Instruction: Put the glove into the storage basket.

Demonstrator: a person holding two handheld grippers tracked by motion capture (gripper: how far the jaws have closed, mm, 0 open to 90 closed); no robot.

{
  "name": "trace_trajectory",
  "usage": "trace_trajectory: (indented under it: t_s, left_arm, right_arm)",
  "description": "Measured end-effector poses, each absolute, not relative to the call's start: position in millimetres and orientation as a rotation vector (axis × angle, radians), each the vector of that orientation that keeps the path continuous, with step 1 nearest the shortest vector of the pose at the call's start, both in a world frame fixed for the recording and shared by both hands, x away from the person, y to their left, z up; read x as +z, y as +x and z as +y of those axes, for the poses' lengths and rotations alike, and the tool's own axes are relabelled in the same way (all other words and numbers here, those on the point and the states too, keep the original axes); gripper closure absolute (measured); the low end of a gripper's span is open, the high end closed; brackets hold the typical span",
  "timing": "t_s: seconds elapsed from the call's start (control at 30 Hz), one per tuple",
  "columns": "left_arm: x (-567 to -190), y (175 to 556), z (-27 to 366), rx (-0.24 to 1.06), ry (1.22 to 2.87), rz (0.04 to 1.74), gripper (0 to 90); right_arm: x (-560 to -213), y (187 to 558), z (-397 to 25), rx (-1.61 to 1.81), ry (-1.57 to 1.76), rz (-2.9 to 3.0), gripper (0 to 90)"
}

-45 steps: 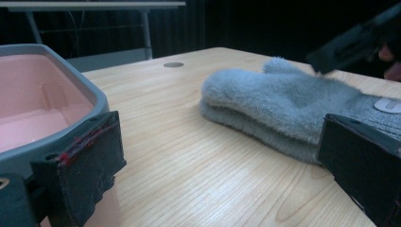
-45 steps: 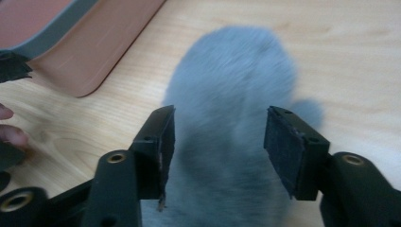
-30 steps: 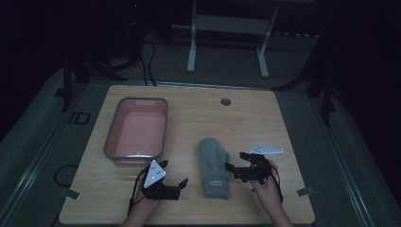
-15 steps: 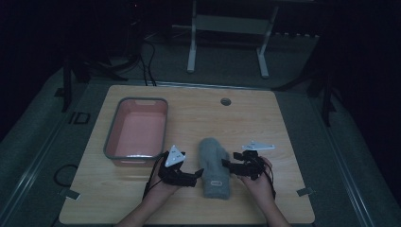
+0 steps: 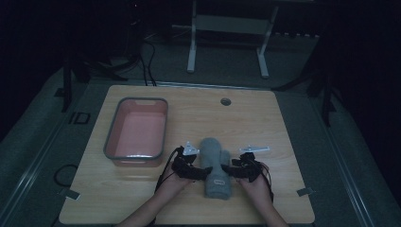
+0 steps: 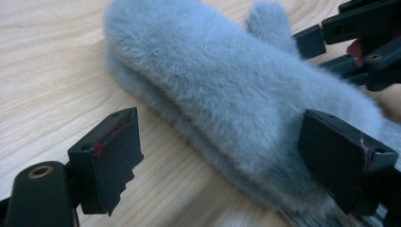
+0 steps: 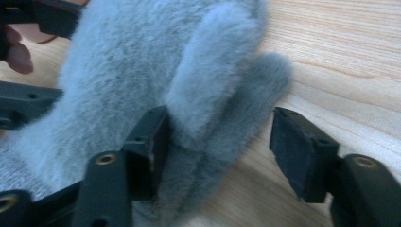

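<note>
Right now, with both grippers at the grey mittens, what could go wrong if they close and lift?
1. The mittens lie stacked; the open left gripper straddles their edge and might catch just one layer.
2. The open right gripper brackets only the thumbs, so fur may slip out.
3. The tray sits close by the left hand.

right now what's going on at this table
A person holds a gripper in each hand and has brought both up to a pair of fuzzy grey mittens lying stacked on the wooden table. The left gripper is open at the mittens' left side, one jaw over the fur. The right gripper is open around the mittens' thumbs. Neither has closed on anything. A pink tub sits to the left, apparently empty.
</note>
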State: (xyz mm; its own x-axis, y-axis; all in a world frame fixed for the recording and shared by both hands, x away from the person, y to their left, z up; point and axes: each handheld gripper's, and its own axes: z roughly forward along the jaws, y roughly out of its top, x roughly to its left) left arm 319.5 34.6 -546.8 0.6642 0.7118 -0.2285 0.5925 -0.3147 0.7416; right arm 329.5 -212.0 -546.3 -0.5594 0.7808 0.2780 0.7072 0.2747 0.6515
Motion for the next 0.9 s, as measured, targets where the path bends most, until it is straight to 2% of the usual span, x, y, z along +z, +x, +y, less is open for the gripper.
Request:
trace_trajectory:
  t_s: [0.03,0.13,0.2,0.23,0.37,0.5,0.63,0.83,0.9]
  left_arm:
    - [-547.8,320.9,34.3,0.165,2.026,1.013,14.5]
    - [-550.6,325.0,32.8,0.153,2.041,1.018,14.6]
    - [-552.5,328.5,31.3,0.129,2.050,1.017,14.6]
    - [-553.2,329.6,30.5,0.125,2.055,1.019,15.4]
    - [-556.5,334.0,27.4,0.100,2.060,1.027,15.4]
    - [-560.3,338.2,25.0,0.061,2.066,1.011,17.1]
    - [-561.0,339.1,22.2,0.041,2.059,0.985,25.4]
    - [-561.7,341.8,20.6,-0.062,2.047,0.951,51.8]
    - [-559.9,340.2,19.8,-0.039,2.063,0.916,59.7]
  right_arm:
    - [-548.1,330.9,-212.3,1.170,1.413,2.451,32.7]
    - [-551.5,333.0,-213.6,1.194,1.425,2.467,35.3]
    - [-551.3,333.6,-213.3,1.205,1.413,2.494,46.3]
    - [-551.3,333.7,-212.2,1.198,1.405,2.505,48.4]
    - [-553.1,334.4,-212.7,1.203,1.349,2.541,65.7]
    - [-551.9,334.4,-212.2,1.183,1.316,2.561,70.4]
    - [-551.4,335.0,-211.1,1.172,1.305,2.566,72.1]
    - [-551.7,334.4,-211.6,1.191,1.292,2.561,75.6]
    - [-551.8,334.4,-212.0,1.200,1.304,2.560,76.1]
